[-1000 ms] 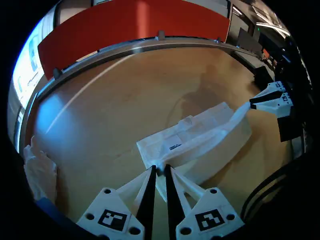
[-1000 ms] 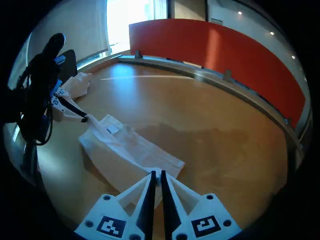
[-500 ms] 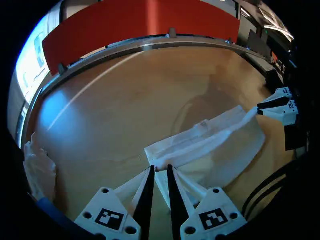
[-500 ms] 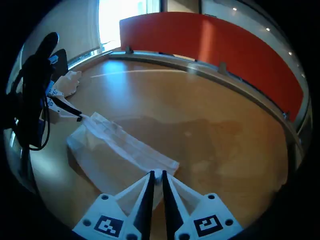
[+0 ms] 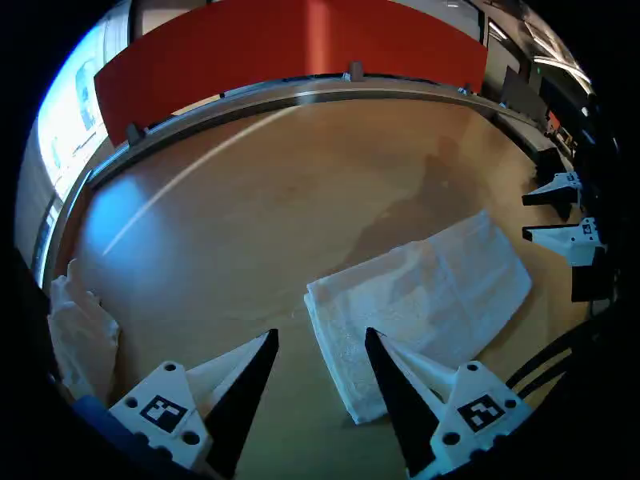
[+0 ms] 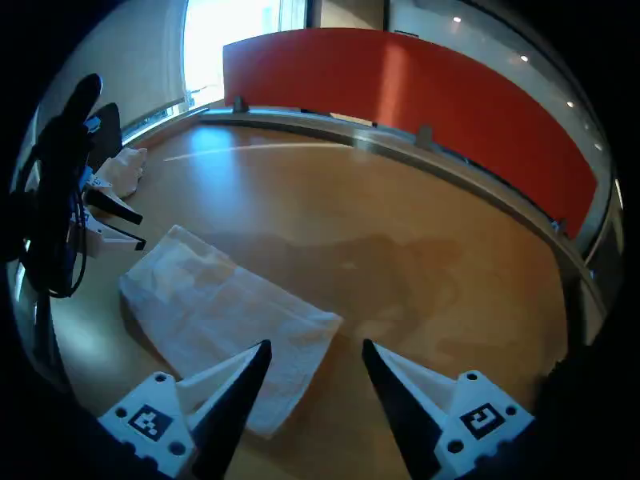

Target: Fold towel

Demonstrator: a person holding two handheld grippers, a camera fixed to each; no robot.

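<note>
A white towel (image 5: 424, 296) lies folded into a flat, long rectangle on a wooden table (image 5: 240, 200). In the left gripper view, the left gripper (image 5: 320, 331) has its two fingers spread wide apart, holding nothing. The towel's near end sits just ahead of its fingertips, more toward its right finger, and the cloth stretches away ahead and to the right. At the towel's far end, off to the right, the right gripper (image 5: 525, 217) is seen with its fingers also parted, close to the cloth but apart from it. In the right gripper view, that gripper's own fingers stand wide apart and empty. There the towel lies ahead and to the left, its near corner reaching down beside the left fingertip. Far to the left of the left gripper, near the table's edge, a crumpled white cloth (image 5: 80, 336) lies in a heap. A red partition (image 5: 280, 48) runs along the table's far side, behind a curved metal rail (image 5: 264, 94).
</note>
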